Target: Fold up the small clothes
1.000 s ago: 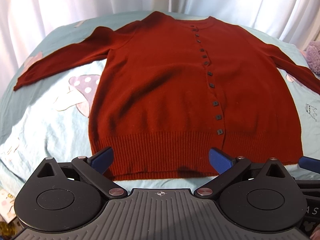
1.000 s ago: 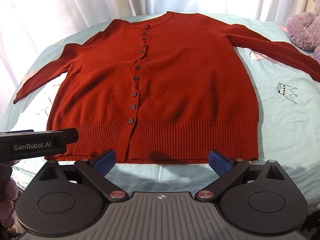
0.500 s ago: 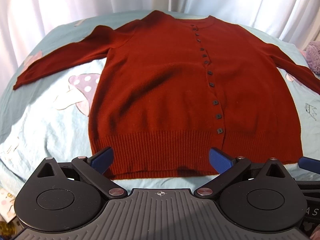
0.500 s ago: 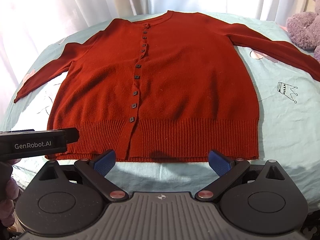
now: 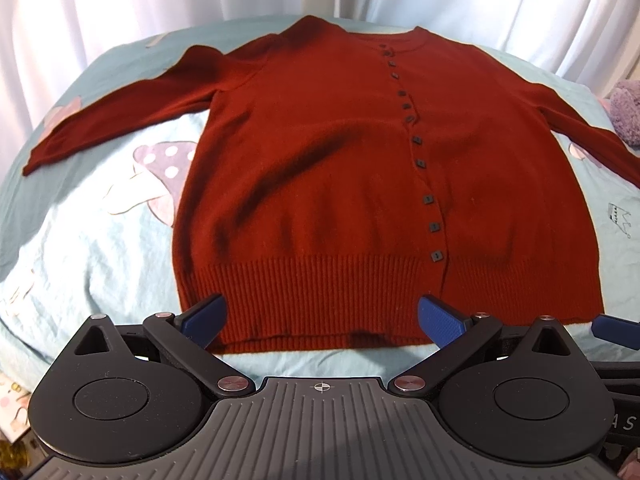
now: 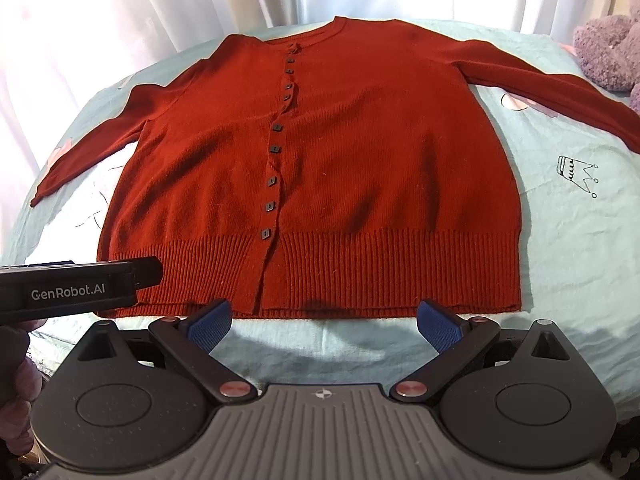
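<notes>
A dark red buttoned cardigan (image 5: 340, 184) (image 6: 360, 168) lies flat on the bed, front up, both sleeves spread out to the sides. Its ribbed hem faces me. My left gripper (image 5: 320, 316) hovers open just before the hem's left half, nothing between its blue pads. My right gripper (image 6: 324, 320) is open too, just short of the hem's right half. The left gripper's black body (image 6: 76, 288) shows at the left edge of the right wrist view, held by a hand.
The bed is covered by a pale blue sheet (image 5: 92, 240) with mushroom and crown prints. White curtains (image 5: 120, 0) hang behind it. A purple plush toy (image 6: 608, 52) sits at the far right beside the right sleeve.
Both views have shifted only slightly; the cardigan lies as before and both grippers stay open near the hem.
</notes>
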